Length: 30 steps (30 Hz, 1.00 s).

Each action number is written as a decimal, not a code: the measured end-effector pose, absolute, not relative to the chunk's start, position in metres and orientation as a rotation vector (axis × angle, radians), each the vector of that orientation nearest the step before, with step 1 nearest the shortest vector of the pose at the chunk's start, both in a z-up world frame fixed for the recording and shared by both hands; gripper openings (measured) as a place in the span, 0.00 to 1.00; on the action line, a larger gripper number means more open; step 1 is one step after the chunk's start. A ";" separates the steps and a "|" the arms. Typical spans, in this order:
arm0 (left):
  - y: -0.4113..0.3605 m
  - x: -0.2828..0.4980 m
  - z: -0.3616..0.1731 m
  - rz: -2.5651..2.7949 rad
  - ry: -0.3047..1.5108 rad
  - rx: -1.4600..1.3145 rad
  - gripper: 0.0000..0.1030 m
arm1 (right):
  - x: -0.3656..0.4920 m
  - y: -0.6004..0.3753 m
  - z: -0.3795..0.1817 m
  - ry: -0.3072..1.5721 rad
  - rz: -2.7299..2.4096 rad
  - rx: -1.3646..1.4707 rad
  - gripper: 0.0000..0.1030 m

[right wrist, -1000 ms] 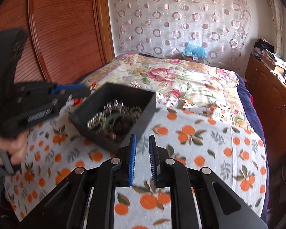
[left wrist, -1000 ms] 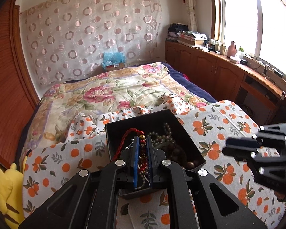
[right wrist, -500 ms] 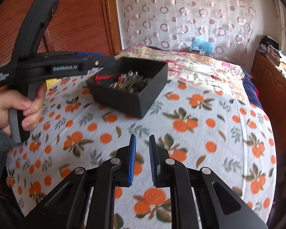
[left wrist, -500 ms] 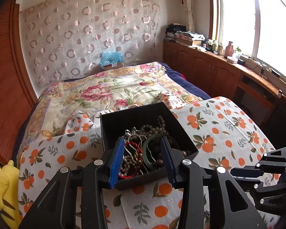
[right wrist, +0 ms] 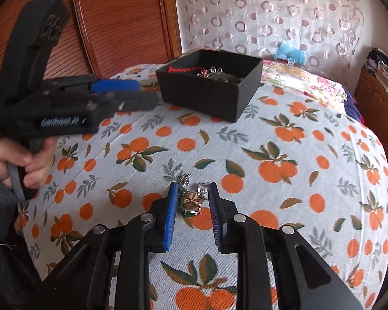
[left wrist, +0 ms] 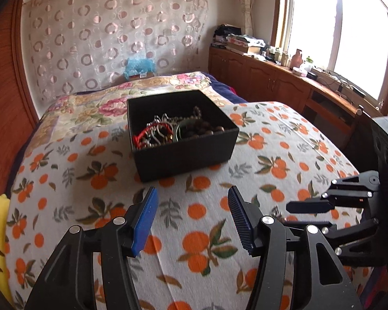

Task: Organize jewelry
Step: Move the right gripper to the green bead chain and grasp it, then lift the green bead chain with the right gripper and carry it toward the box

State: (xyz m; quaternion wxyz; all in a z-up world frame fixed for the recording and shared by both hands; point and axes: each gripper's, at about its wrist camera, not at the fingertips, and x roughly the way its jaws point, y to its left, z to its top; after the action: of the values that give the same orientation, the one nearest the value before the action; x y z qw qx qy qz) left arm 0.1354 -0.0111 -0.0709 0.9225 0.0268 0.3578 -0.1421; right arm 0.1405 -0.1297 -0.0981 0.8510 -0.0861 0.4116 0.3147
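Since the earlier frames, the left gripper [left wrist: 192, 215] had withdrawn from the black box [left wrist: 183, 152] and spread wide, holding nothing; the right gripper [right wrist: 192, 210] had parted its fingers around a small jewelry piece [right wrist: 190, 200] on the cloth. That piece was a crumpled cluster of fine silver chain with a bronze, petal-shaped ornament, lying between the ribbed blue pads [right wrist: 170, 217] without visible contact on either side. The right gripper was therefore released, not clamped.

The box was rectangular, matte and felt-like, with straight walls. It stood on the bed toward the far edge of the orange-print cloth [right wrist: 284, 139]. It contained a red braided cord [left wrist: 142, 137], dark round wooden beads [left wrist: 204, 129], silver chains and a green ring-shaped bangle [left wrist: 179, 131], tangled together. The cloth was a thin woven sheet printed with oranges and leaves, laid over a floral quilt [left wrist: 90, 108].

The left hand [right wrist: 15, 162] gripped the black plastic handle of its tool near the cloth's left edge.
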 end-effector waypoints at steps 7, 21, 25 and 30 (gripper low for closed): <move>-0.013 0.126 -0.083 -0.310 0.759 0.054 0.52 | 0.145 -0.130 -0.100 0.887 0.650 -0.168 0.19; -0.028 0.122 -0.093 -0.345 0.794 0.079 0.52 | 0.146 -0.160 -0.077 0.837 0.633 -0.092 0.19; -0.034 0.120 -0.095 -0.356 0.803 0.092 0.52 | 0.150 -0.172 -0.079 0.839 0.595 -0.089 0.19; -0.041 0.118 -0.096 -0.365 0.807 0.106 0.52 | 0.156 -0.192 -0.087 0.829 0.464 -0.115 0.30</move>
State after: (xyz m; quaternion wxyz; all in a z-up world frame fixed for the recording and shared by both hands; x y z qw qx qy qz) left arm 0.1184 -0.0408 -0.0963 0.9022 0.0513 0.3902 -0.1767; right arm 0.1565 -0.1921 -0.0872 0.8877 -0.0553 0.3988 0.2233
